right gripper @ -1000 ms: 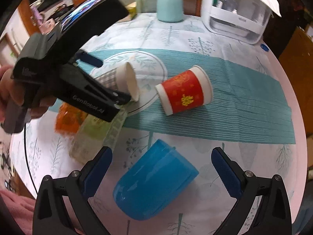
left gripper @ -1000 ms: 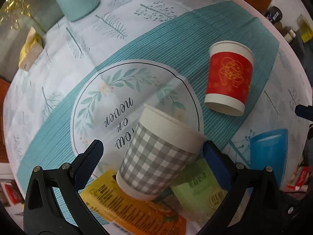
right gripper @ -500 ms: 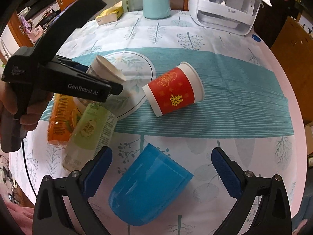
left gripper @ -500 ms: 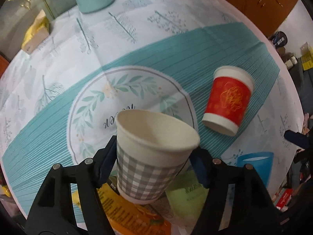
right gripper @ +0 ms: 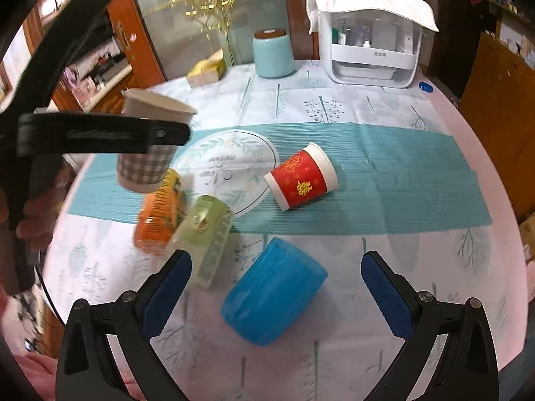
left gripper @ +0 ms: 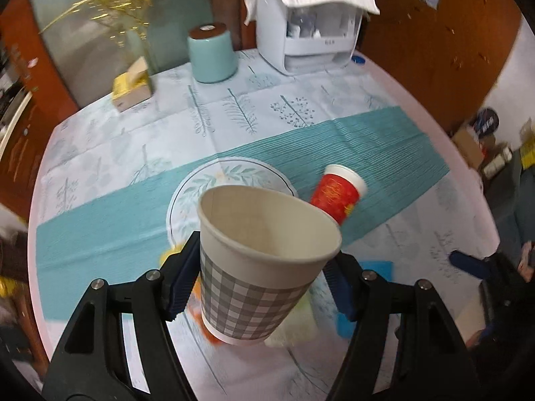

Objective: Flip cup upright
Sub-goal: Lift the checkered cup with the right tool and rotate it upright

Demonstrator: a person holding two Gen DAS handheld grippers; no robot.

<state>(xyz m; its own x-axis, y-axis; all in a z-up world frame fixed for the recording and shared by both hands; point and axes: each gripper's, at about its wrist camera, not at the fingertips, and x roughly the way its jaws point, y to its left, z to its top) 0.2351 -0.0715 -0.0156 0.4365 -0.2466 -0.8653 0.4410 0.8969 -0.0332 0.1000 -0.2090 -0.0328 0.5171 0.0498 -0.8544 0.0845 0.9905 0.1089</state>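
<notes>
My left gripper (left gripper: 259,279) is shut on a grey-checked paper cup (left gripper: 257,267) and holds it nearly upright, mouth up, well above the table. The right wrist view shows the same cup (right gripper: 147,163) in the left gripper (right gripper: 167,133) at the left. A red paper cup (right gripper: 302,180) lies on its side on the teal runner; it also shows in the left wrist view (left gripper: 337,195). A blue plastic cup (right gripper: 272,292) lies on its side between the fingers of my open, empty right gripper (right gripper: 276,282), which hovers above it.
An orange packet (right gripper: 157,217) and a green packet (right gripper: 207,234) lie below the lifted cup. A teal canister (right gripper: 272,53), a white appliance (right gripper: 369,43) under a cloth and a yellow box (right gripper: 205,70) stand at the table's far side.
My left gripper closed on the checked cup, lifted it off the packets and turned it from tilted to nearly upright. The right gripper stayed open over the blue cup.
</notes>
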